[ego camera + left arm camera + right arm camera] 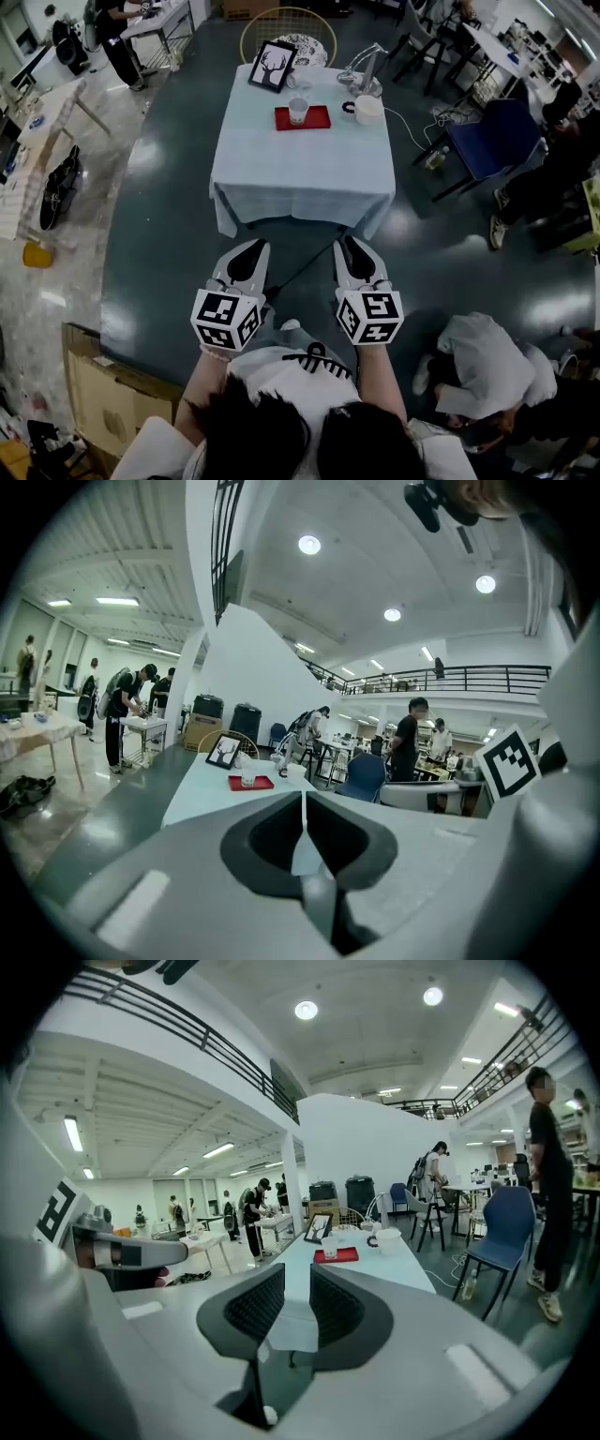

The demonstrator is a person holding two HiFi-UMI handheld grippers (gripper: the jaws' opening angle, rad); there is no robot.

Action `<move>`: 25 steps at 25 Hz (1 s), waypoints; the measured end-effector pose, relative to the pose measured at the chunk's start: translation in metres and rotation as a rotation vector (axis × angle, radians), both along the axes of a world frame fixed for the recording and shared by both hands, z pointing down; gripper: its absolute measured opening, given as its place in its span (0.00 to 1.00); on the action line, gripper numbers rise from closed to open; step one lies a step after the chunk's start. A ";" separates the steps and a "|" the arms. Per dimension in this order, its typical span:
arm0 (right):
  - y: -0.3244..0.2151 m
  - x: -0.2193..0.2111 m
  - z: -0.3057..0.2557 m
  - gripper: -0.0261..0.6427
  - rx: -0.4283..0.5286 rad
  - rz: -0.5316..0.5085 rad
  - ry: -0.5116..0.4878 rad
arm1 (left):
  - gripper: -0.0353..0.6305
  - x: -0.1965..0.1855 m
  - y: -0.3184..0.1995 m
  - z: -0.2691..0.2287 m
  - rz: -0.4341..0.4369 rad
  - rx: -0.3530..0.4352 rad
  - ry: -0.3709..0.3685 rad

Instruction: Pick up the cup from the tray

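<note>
A clear cup stands on a red tray at the far side of a table with a pale blue cloth. The left gripper view shows the cup and tray far ahead, as does the right gripper view, cup on tray. Both grippers hang in the air over the floor, well short of the table's near edge, and hold nothing. My left gripper has its jaws pressed together. My right gripper shows a narrow gap between its jaws.
On the table stand a framed deer picture, a white mug and a desk lamp. A wire chair is behind it, a blue chair to its right. A person crouches at lower right; cardboard lies lower left.
</note>
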State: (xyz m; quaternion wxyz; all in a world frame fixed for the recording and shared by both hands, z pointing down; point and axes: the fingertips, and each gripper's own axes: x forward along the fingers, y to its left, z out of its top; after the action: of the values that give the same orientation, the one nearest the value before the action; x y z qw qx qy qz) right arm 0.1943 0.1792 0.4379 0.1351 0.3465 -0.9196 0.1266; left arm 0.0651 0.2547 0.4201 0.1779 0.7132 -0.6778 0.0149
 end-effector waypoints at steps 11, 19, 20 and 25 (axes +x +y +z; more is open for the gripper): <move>-0.048 -0.031 -0.006 0.38 0.033 -0.043 -0.079 | 0.07 -0.028 -0.058 -0.005 0.003 0.045 0.034; -0.107 -0.073 -0.005 0.45 0.005 -0.037 -0.069 | 0.07 -0.069 -0.123 -0.001 0.031 0.023 0.071; -0.114 -0.078 -0.004 0.46 0.004 -0.043 -0.055 | 0.07 -0.074 -0.132 0.000 0.030 0.022 0.068; -0.138 -0.111 -0.002 0.48 0.004 -0.052 -0.008 | 0.07 -0.104 -0.162 0.003 0.046 0.001 0.072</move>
State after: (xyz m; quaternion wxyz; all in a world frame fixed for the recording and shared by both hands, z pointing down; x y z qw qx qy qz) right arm 0.0832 0.0413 0.4356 0.1338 0.3221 -0.9292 0.1225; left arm -0.0390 0.0931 0.4231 0.2015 0.7288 -0.6543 -0.0070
